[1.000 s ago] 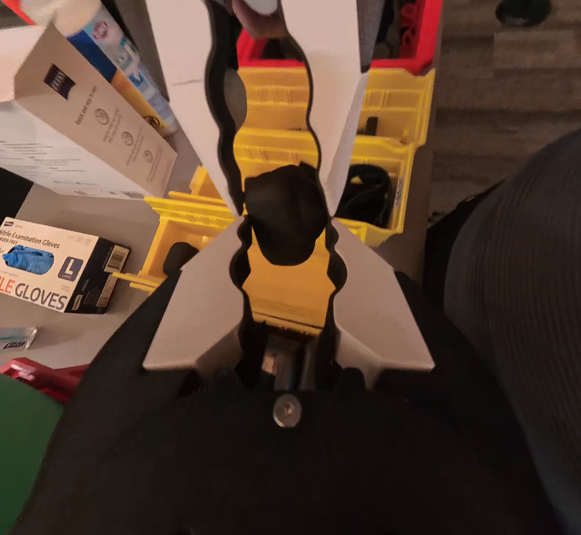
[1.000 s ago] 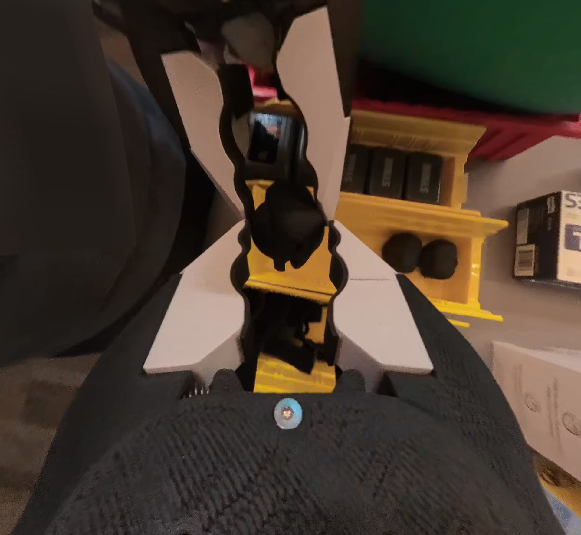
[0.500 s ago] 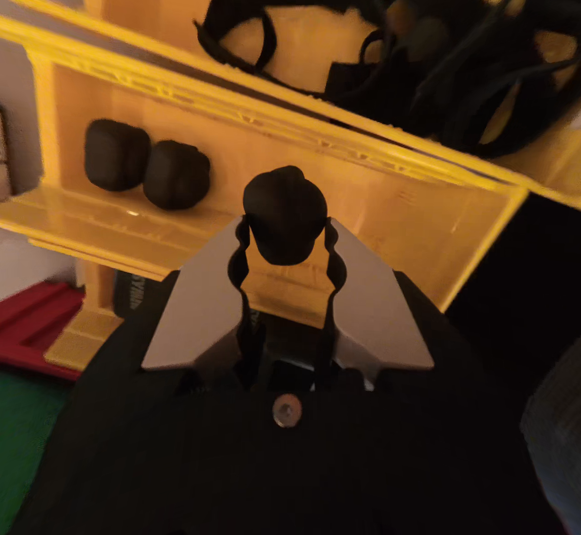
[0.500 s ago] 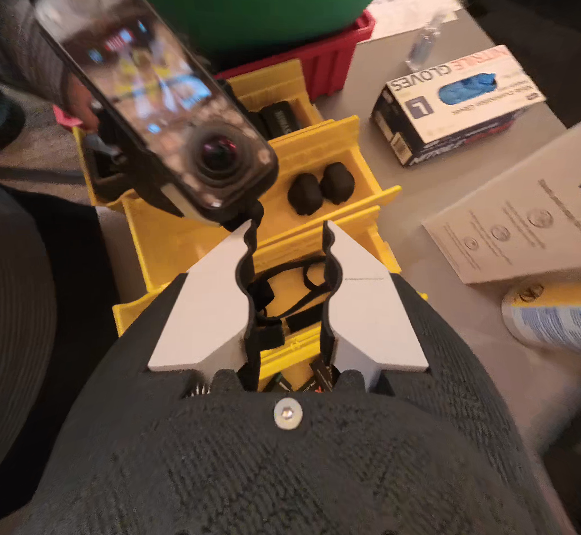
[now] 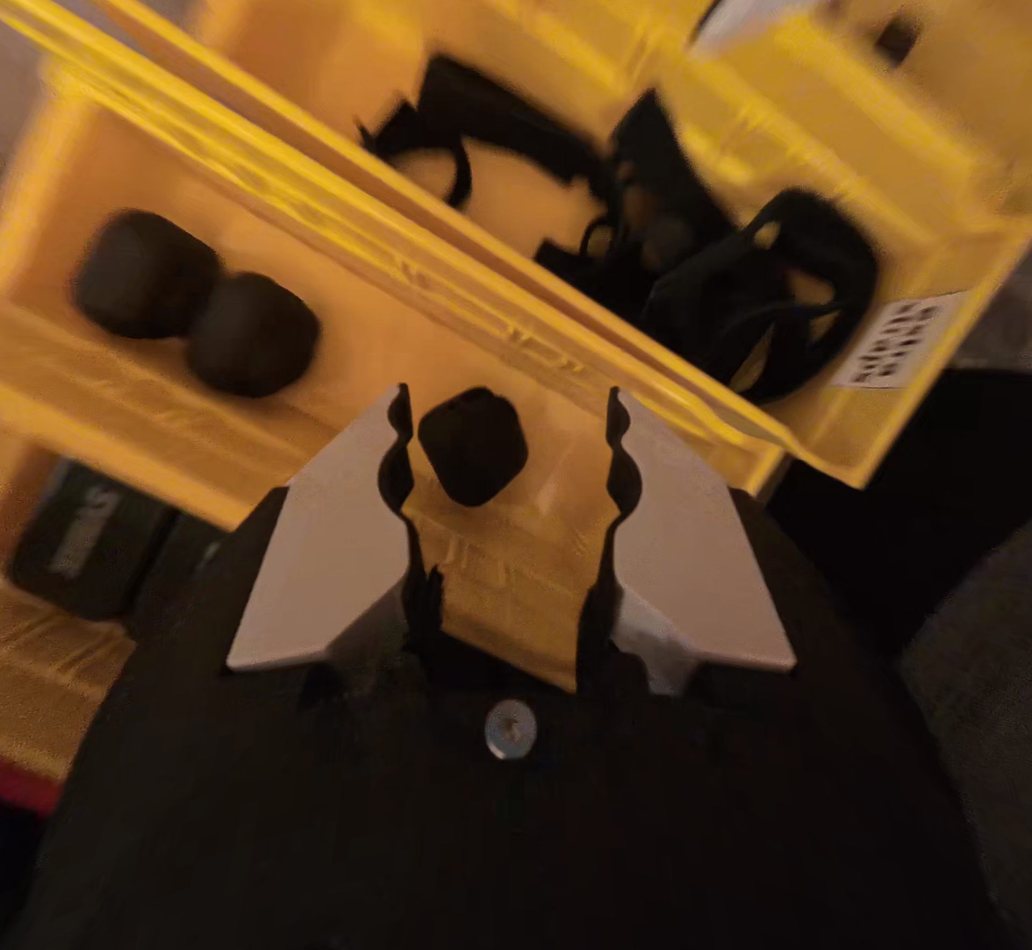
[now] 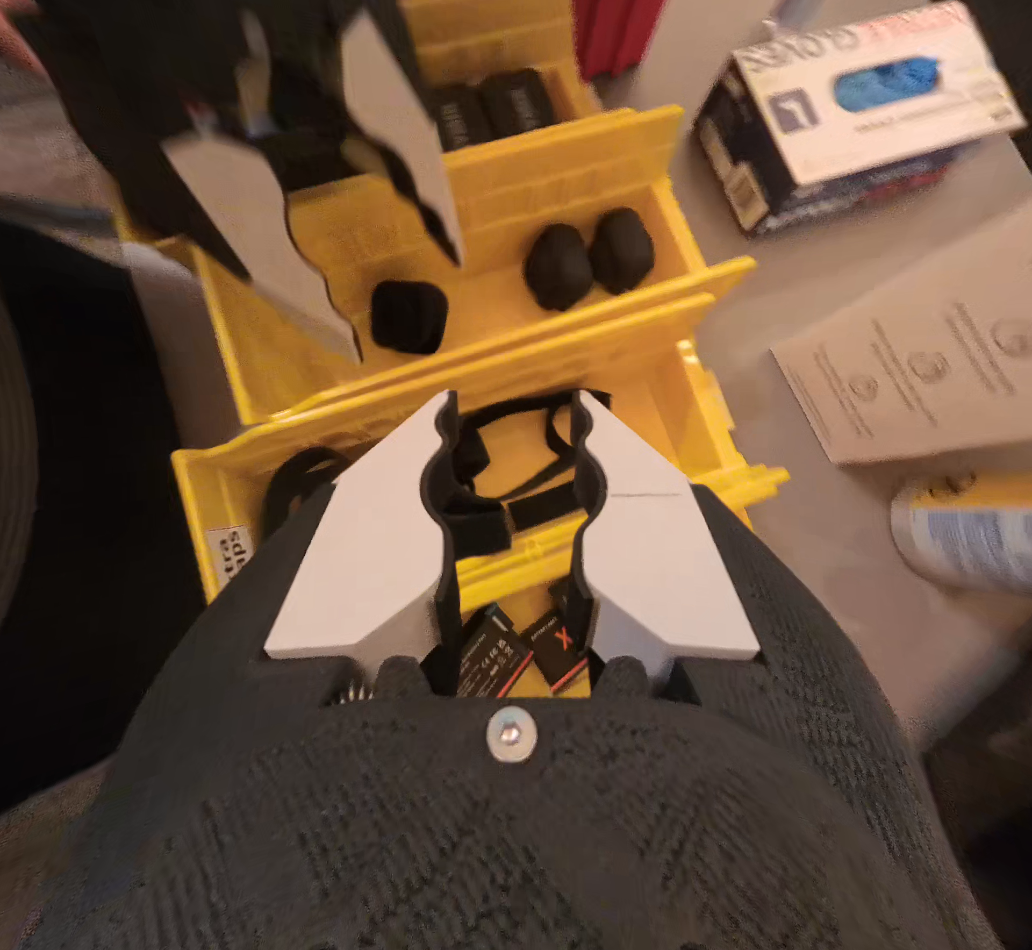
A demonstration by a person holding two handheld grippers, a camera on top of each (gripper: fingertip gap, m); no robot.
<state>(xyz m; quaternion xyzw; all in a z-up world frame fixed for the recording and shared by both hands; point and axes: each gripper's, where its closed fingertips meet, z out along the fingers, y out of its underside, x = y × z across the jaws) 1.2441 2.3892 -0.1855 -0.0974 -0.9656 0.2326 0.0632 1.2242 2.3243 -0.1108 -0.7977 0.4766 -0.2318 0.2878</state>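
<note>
Grey table (image 6: 726, 309) carrying yellow bins; all blurry. Left tongs (image 5: 505, 403) gaping apart over middle yellow bin (image 6: 558, 342), black lump (image 5: 472, 445) lying loose between tips, nearer left finger, not touching. Right tongs (image 6: 511, 403) apart too, gripping nothing, hanging over black straps (image 6: 474, 510) in nearer bin. Two more lumps (image 6: 589, 264) sitting by bin's far-right corner. Left tongs nearer lump. Lump's long side hard to tell.

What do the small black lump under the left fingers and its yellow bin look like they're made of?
Black lump: looks like soft matte foam, with rounded corners and no shine, though blur leaves this unsure. Yellow bin: rigid moulded plastic, semi-gloss, ribbed walls catching highlights.
</note>
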